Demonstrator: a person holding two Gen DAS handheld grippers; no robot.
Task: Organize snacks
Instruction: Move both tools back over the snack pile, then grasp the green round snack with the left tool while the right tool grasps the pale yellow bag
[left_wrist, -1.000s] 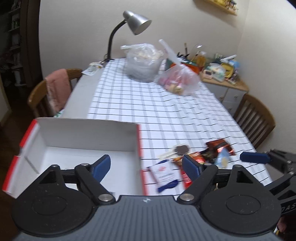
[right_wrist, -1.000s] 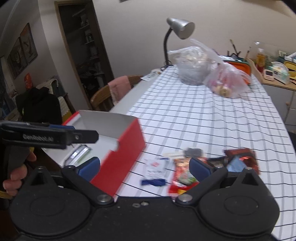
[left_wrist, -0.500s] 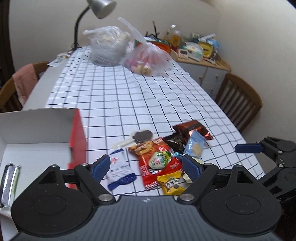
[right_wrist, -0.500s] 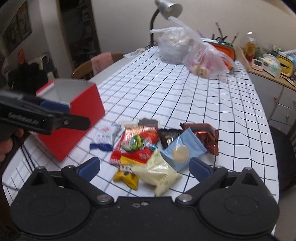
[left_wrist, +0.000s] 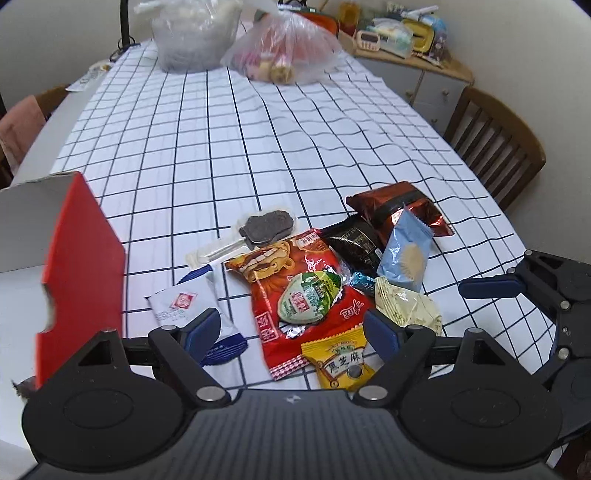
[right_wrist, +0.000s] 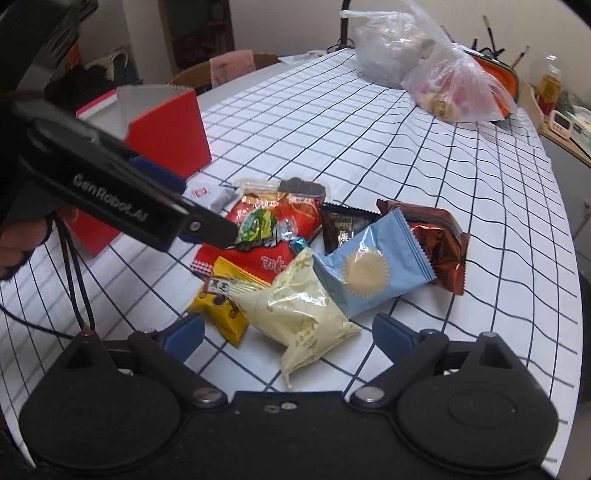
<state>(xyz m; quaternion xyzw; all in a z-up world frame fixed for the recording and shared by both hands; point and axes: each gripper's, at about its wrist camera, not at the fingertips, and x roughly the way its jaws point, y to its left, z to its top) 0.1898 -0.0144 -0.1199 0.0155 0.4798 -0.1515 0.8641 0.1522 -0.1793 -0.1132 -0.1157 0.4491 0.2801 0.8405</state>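
Snacks: loose pile on near end of checked surface (left_wrist: 295, 122), just right of red box (left_wrist: 83, 258).
Left gripper (left_wrist: 291, 334): fingers (left_wrist: 201, 330) spread wide, empty, hovering over near edge of pile; red packet (left_wrist: 295, 291) and yellow packet (left_wrist: 343, 363) showing between them, white-and-blue sachet (left_wrist: 192, 310) under left finger.
Right gripper (right_wrist: 288, 336): fingers (right_wrist: 391, 334) spread wide, empty, low over near edge; cream packet (right_wrist: 295, 314) between them, contact not discernible.
Pile contents, overlapping: red packet with green-labelled item (right_wrist: 258, 225) on top; yellow packet; cream packet; light blue packet (right_wrist: 373, 266) leaning on brown foil packet (right_wrist: 439, 236); black packet (right_wrist: 343, 225); dark biscuit on a stick in clear wrap (left_wrist: 266, 227); white-and-blue sachet nearest box.
Red box: open top, white inside, at left edge of surface.
Far end: two clear plastic bags (left_wrist: 280, 55), filled. Wooden chair (left_wrist: 495, 147) at right side.
Obstructions: left gripper body crossing right wrist view from left, over red packet, held by hand (right_wrist: 22, 240); right gripper visible at right edge of left wrist view.
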